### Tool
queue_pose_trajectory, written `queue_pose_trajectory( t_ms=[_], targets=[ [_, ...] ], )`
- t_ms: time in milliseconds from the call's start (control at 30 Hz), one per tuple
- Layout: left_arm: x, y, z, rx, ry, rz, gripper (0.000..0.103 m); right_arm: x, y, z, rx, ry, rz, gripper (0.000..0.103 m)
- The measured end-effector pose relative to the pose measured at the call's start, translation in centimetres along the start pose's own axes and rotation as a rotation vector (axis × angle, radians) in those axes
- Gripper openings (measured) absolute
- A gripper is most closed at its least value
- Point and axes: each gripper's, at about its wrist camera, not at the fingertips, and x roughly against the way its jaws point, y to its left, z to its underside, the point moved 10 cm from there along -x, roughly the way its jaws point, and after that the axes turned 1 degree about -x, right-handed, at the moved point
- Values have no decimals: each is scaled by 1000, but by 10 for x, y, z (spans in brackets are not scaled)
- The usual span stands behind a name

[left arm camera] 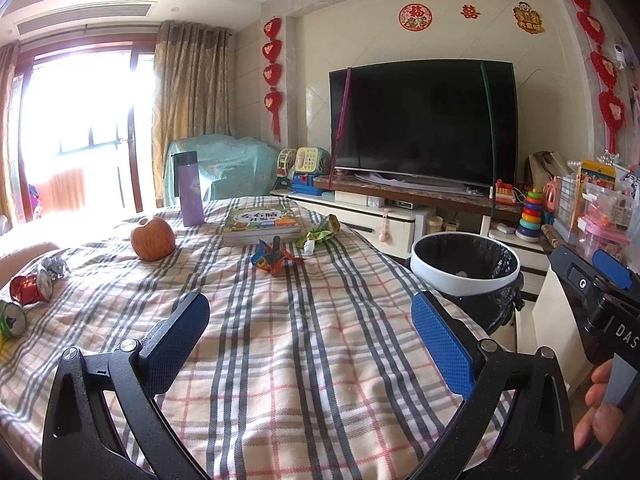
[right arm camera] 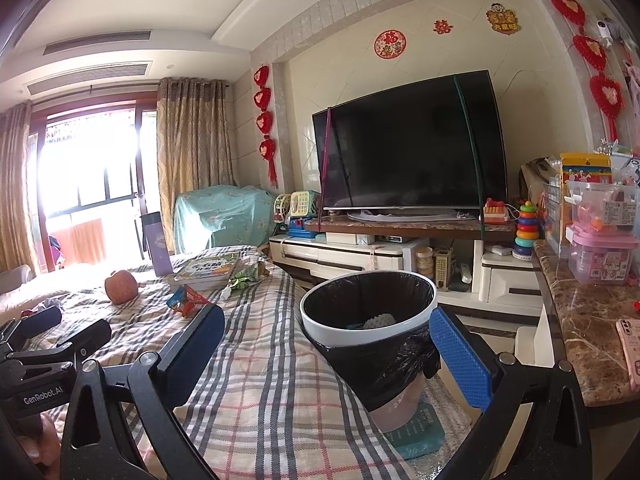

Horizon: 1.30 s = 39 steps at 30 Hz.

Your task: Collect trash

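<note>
Both tools hang spread wide and empty over the plaid-covered table (left arm camera: 280, 340), where the orange-blue wrapper (left arm camera: 271, 259) lies ahead of the left tool (left arm camera: 310, 334), nearer it than the right tool (right arm camera: 326, 354), whose view faces the bin (right arm camera: 368, 312).

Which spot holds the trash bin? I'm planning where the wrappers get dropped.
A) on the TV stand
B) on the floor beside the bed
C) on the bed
B: the trash bin stands on the floor, right against the edge of the bed.
</note>
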Motion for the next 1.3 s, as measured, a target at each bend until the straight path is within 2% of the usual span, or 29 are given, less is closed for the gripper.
queue_pose_trajectory(
  t_ms=[1300],
  targets=[
    [-11, -7, 7, -8, 23, 27, 103, -2, 2, 3, -14, 25, -13, 103]
  ],
)
